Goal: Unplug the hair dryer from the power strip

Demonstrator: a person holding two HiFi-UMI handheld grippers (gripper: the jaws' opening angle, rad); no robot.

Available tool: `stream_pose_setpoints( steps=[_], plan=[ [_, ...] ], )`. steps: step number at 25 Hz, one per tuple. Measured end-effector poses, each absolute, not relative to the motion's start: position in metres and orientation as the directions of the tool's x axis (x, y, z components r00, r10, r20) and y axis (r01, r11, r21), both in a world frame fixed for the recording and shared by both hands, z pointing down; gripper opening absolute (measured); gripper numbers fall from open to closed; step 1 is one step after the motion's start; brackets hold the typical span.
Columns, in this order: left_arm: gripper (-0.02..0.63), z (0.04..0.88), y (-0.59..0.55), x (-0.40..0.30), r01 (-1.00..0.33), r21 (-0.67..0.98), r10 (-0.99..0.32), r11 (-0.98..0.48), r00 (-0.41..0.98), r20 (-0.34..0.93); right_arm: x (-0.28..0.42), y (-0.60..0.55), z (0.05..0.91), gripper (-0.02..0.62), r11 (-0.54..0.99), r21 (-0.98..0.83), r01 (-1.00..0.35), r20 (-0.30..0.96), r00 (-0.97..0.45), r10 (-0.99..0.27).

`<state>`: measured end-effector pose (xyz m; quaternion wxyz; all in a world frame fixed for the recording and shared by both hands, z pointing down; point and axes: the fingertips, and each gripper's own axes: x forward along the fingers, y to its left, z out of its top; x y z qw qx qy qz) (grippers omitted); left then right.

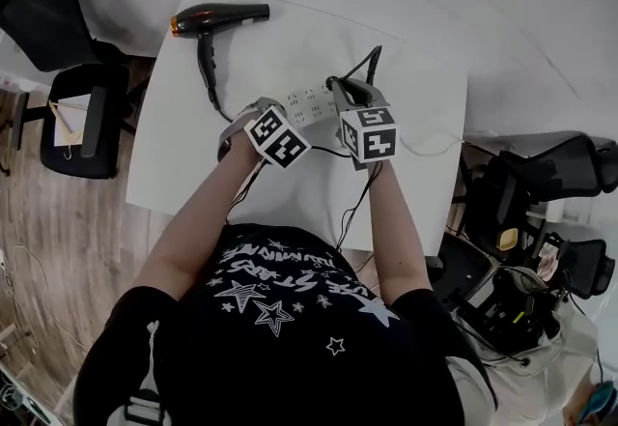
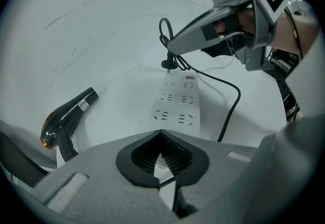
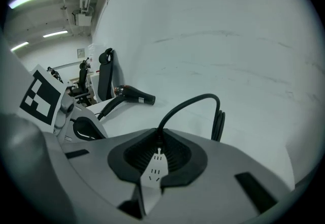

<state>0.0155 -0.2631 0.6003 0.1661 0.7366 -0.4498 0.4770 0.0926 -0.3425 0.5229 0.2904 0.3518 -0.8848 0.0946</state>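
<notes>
While right gripper (image 3: 158, 139) clamps plug (image 2: 168, 63), power strip (image 2: 177, 101) just below.

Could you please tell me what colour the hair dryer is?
The hair dryer is black with an orange rear end, clearest in the head view.

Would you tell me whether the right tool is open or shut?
Shut on the plug: the right tool's pads clamp it, its cable arching beyond.

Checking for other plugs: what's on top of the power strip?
The strip's visible sockets are empty; the right gripper holds the black plug at the far end. The left gripper covers the near end.
</notes>
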Motion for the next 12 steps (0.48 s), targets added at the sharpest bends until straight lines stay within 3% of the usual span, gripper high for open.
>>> stream_pose_setpoints(
  steps=[12],
  plan=[
    [0.008,0.599,-0.26,0.015,-0.834,-0.168,-0.582,-0.526,0.208,0.787,0.114,-0.323,0.497,0.049,0.638,-0.045,-0.769,0.527,-0.561,-0.639]
  ],
)
